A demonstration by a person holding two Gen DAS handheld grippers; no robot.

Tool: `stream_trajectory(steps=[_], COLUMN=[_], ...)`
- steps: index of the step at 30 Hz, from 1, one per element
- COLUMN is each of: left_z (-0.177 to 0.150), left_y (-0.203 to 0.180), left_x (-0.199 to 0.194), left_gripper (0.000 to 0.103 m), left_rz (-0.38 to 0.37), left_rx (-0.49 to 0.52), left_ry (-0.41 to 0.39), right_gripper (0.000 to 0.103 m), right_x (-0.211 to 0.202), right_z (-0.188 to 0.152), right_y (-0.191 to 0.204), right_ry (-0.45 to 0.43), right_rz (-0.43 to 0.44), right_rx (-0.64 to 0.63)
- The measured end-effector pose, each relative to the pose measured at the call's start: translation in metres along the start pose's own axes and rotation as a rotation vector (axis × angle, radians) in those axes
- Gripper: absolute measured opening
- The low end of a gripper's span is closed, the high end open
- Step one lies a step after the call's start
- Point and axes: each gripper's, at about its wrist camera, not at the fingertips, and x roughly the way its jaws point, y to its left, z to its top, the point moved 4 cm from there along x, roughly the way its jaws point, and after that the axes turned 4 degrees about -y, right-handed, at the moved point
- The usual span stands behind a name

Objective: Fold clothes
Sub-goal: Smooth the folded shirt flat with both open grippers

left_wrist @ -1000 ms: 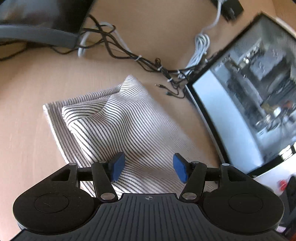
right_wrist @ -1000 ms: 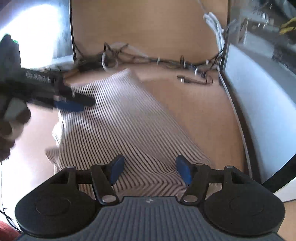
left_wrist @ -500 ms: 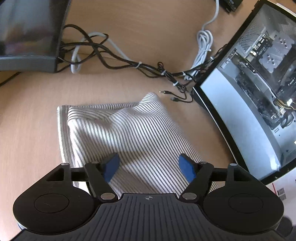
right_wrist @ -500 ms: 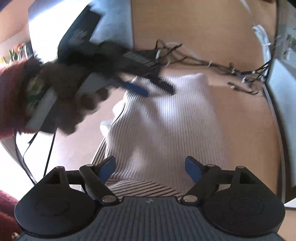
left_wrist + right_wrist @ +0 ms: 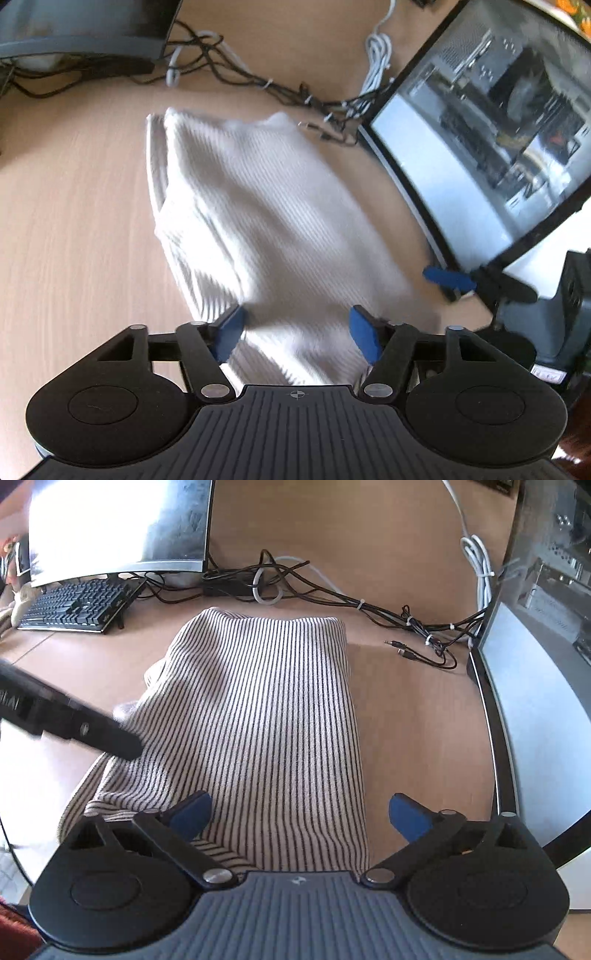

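A folded striped garment [image 5: 258,716] lies flat on the wooden desk [image 5: 424,720]; it shows blurred in the left wrist view [image 5: 266,221]. My left gripper [image 5: 295,328] is open just above the garment's near edge, holding nothing. My right gripper [image 5: 301,814] is open wide over the garment's near right corner, empty. The left gripper's finger [image 5: 99,734] shows at the garment's left edge in the right wrist view. One blue pad of the right gripper [image 5: 447,278] shows at the right in the left wrist view.
A computer case with a glass side [image 5: 546,664] stands along the right. A tangle of cables [image 5: 332,594] lies behind the garment. A monitor [image 5: 118,524] and keyboard [image 5: 74,605] are at the back left. The desk edge is at the left.
The left gripper has swung to the garment's left side and lower. The right gripper has opened wider and pulled back; the garment now lies flatter in a neat rectangle.
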Motion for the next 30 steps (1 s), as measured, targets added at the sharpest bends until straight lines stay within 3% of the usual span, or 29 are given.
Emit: stream_trajectory(steps=[7,13,18,24,30], left_z=[-0.015,-0.026,-0.036,-0.050,-0.052], left_y=[0.000,0.000,0.000,0.004,0.010], left_x=[-0.008,-0.016,-0.022,-0.026,-0.041], left_gripper=[0.065,0.066,0.070,0.069,0.071], left_rz=[0.088,0.162,0.210,0.272,0.312], left_rx=[0.024,0.048,0.064,0.076,0.038], left_ry=[-0.010,-0.027,-0.039,-0.026,-0.065], right_gripper=[0.103,0.103,0.103,0.103,0.103], right_x=[0.005,0.000,0.004,-0.023,-0.021], right_z=[-0.004,-0.002,-0.002,-0.002,-0.018], right_y=[0.004,0.018,0.013,0.021,0.017], right_ry=[0.028,-0.007,0.013,-0.103,-0.047], right_rz=[0.036,0.009,0.032,0.059,0.124], right_rx=[0.058,-0.018,-0.003,-0.088,-0.112])
